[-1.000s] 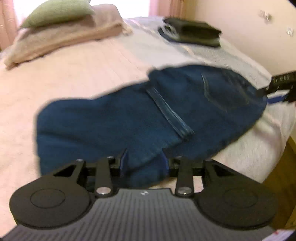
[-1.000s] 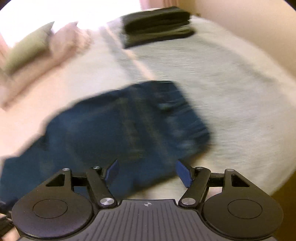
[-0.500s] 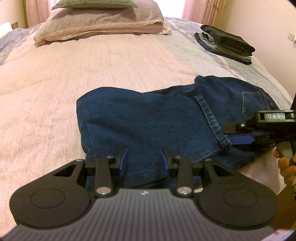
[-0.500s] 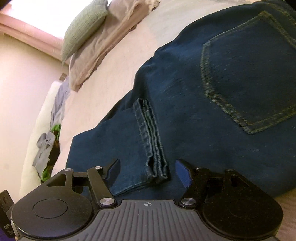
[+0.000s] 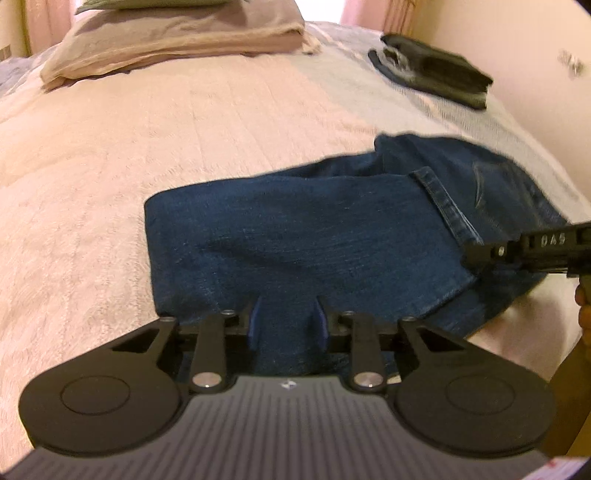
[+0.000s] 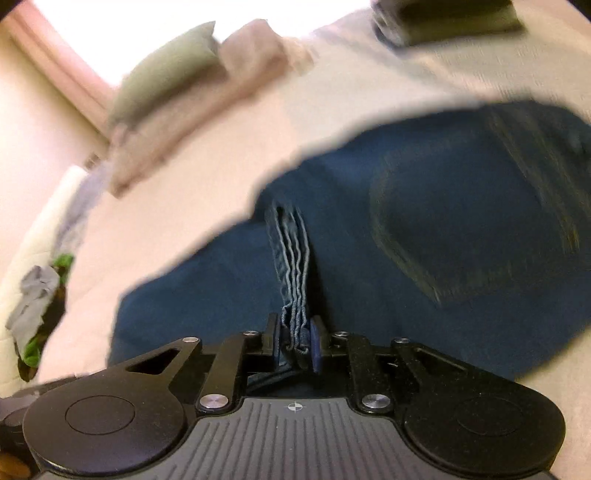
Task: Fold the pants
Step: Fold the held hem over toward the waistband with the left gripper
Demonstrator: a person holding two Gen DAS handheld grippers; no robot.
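Denim pants (image 6: 461, 229) lie folded, hems seemingly pinched in the closing right hand-held gripper (image 6: 295, 345)

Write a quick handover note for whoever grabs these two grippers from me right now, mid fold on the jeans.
Right gripper: jaws closing on the stacked leg hems of the jeans, denim between the pads.
Left gripper: jaws closing around the near folded edge of the jeans, fabric between the fingers.
Jeans lie on the bed, already folded over once, back pocket facing up.
A dark folded stack sits at the far corner, pillows at the head.
Left: finish the grips, make the next fold, tidy up.
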